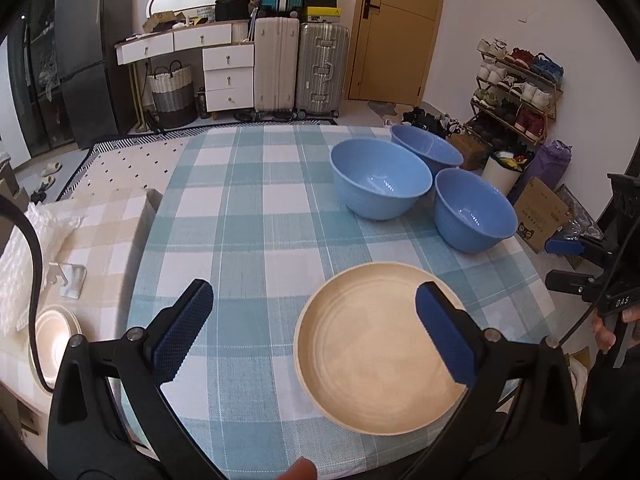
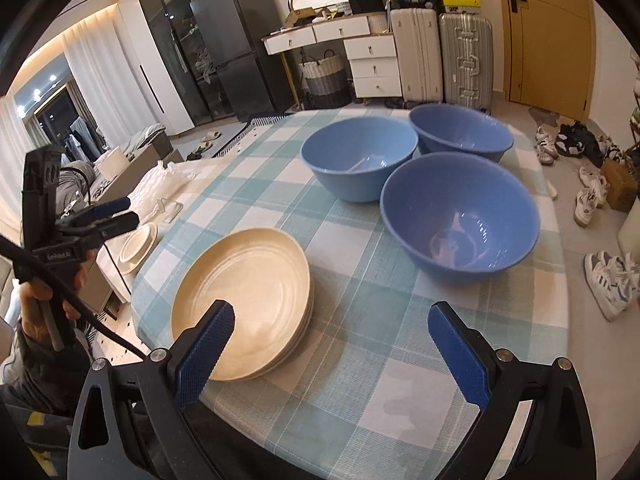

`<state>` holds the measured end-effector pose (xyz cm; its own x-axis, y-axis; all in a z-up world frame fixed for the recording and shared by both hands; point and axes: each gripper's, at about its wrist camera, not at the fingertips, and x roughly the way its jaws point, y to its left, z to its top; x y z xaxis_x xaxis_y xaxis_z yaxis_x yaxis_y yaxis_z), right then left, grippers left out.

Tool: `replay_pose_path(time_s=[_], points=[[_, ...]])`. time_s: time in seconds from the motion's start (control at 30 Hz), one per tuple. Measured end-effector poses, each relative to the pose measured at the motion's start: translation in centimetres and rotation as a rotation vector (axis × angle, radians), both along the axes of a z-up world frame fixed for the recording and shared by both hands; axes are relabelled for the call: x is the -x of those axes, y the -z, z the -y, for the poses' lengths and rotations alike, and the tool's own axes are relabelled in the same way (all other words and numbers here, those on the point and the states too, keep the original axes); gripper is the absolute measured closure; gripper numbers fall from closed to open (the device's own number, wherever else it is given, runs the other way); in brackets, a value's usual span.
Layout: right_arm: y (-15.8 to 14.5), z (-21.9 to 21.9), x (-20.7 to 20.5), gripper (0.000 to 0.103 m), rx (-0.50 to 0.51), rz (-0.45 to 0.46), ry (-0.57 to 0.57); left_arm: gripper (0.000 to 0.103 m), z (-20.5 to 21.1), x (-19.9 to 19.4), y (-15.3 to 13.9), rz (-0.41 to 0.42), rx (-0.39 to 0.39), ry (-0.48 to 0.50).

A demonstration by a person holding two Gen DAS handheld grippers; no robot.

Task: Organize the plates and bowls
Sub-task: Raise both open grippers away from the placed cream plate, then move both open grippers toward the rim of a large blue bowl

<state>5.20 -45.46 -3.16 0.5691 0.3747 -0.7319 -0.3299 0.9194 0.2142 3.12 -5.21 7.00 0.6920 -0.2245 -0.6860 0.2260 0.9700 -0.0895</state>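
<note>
Left wrist view: your left tool [image 1: 314, 320] is spread wide and holds nothing; its right finger overlaps the cream plate stack [image 1: 376, 360], its left finger hangs over bare cloth on the counter [image 1: 248, 200]. Taking that stack as the landmark, the three blue bowls lie beyond it and to its right: the nearest bowl [image 1: 474, 216] just past the stack's far-right rim, the middle bowl [image 1: 380, 178] further on and a bit left of that, the far bowl [image 1: 426, 150] behind both by the counter's far edge. Right wrist view: your right tool [image 2: 334, 340] is also spread and empty, its left finger over the near rim of the plate stack [image 2: 244, 300]. From here the nearest bowl [image 2: 460, 216] sits right of and beyond the stack, almost straight ahead of the tool's open gap; the middle bowl [image 2: 360, 156] and far bowl [image 2: 460, 132] stand close behind it, rims apparently almost touching. My read: the plates look stacked, the bowls are not yet nested, and your right tool is nearer. The bowls are round, so no long axis; pinch the near rim.
</note>
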Motion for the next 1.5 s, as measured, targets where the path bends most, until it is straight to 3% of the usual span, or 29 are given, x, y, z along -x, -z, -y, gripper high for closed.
replay_pose_path(time_s=[0.27, 0.43, 0.57, 0.77, 1.0, 1.2, 1.5], points=[[-5.6, 1.4, -0.6, 0.004, -0.109, 0.102, 0.030, 0.002, 0.9, -0.8, -8.9, 0.102, -0.018, 0.015], [-10.6, 2.9, -1.0, 0.004, -0.164, 0.181, 0.049, 0.002, 1.8, -0.8, -13.6, 0.145, -0.029, 0.022], [-14.8, 5.5, -0.8, 0.004, -0.264, 0.237, 0.083, 0.002, 2.7, 0.4, -17.5, 0.214, -0.060, 0.022], [-19.4, 8.2, -0.1, 0.002, -0.202, 0.302, 0.143, 0.002, 5.0, 1.8, -22.0, 0.258, -0.079, 0.059], [-16.2, 9.3, -1.3, 0.002, -0.113, 0.221, 0.163, 0.002, 7.8, -1.2, -21.4, 0.190, -0.058, 0.063], [-12.5, 10.7, -4.6, 0.002, -0.085, 0.156, 0.213, 0.002, 8.8, -6.6, -17.3, 0.111, -0.056, 0.047], [-9.4, 11.6, -10.9, 0.002, -0.021, 0.087, 0.233, 0.002, 9.7, -15.6, -11.8, 0.030, -0.050, 0.031]])
